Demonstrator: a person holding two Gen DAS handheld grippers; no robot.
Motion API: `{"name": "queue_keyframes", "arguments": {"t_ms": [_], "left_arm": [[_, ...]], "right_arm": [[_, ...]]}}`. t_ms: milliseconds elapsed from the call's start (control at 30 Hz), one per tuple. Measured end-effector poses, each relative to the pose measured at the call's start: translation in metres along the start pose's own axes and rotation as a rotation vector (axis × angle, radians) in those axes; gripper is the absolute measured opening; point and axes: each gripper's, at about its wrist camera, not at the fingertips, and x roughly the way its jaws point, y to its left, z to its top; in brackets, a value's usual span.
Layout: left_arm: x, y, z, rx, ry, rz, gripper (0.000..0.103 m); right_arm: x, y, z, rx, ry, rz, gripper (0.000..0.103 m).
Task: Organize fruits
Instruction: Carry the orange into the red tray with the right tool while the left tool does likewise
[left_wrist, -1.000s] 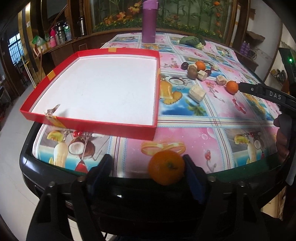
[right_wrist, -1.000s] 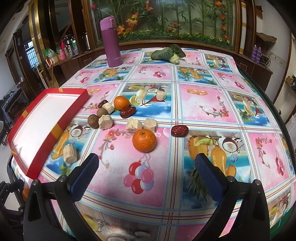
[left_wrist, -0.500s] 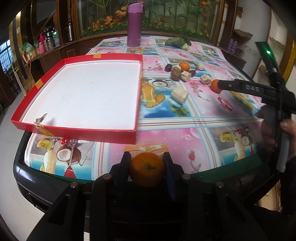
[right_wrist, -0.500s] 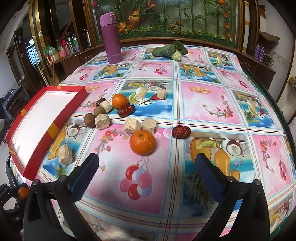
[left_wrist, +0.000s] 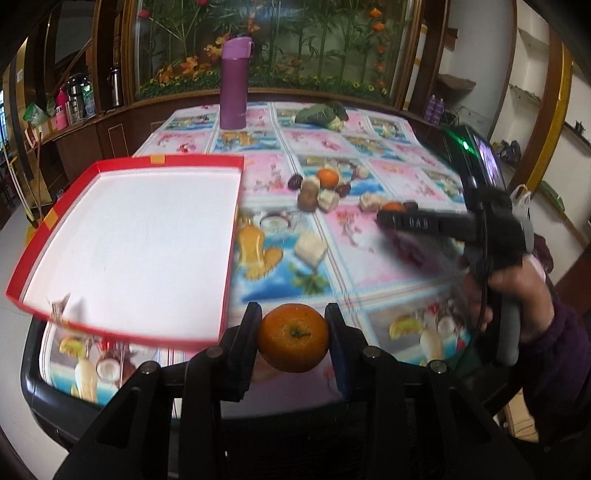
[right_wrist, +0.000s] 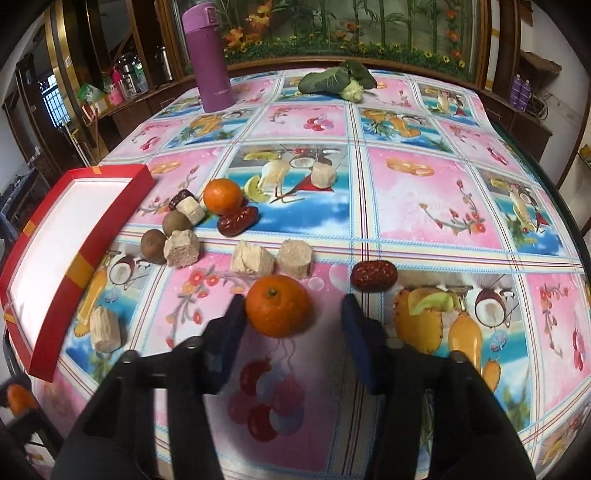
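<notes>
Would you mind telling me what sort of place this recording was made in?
Probably a home dining room: a table under a fruit-print cloth, dark wooden cabinets around it, and a purple flask and a leafy vegetable on the table.

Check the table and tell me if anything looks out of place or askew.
The red tray sticks out past the table's near edge, one corner unsupported, so a push could tip it. A leafy green vegetable lies at the far end, away from the fruit. Nothing looks spilled or damaged.
</notes>
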Motion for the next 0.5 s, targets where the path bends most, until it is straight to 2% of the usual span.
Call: {"name": "queue_keyframes", "arguments": {"t_ms": [67, 233, 367, 500], "left_arm": [[0.001, 0.002, 0.006, -0.011, -0.012, 0.006, 0.035], [-0.001, 0.017, 0.02, -0.053, -0.045, 0.05, 0.035], [-0.005, 0.036, 0.028, -0.086, -0.068, 0.102, 0.035], [-0.009, 0.064, 0.035, -0.134, -0.085, 0.166, 0.035]], "right_arm": [[-0.001, 0.0, -0.001, 0.002, -0.007, 0.02, 0.035], [-0.008, 0.005, -0.004, 0.0, -0.016, 0.018, 0.035], [-0.025, 0.025, -0.002, -0.02, -0.033, 0.097, 0.035], [-0.038, 0.067, 0.004, -0.078, -0.058, 0.187, 0.035]]}}
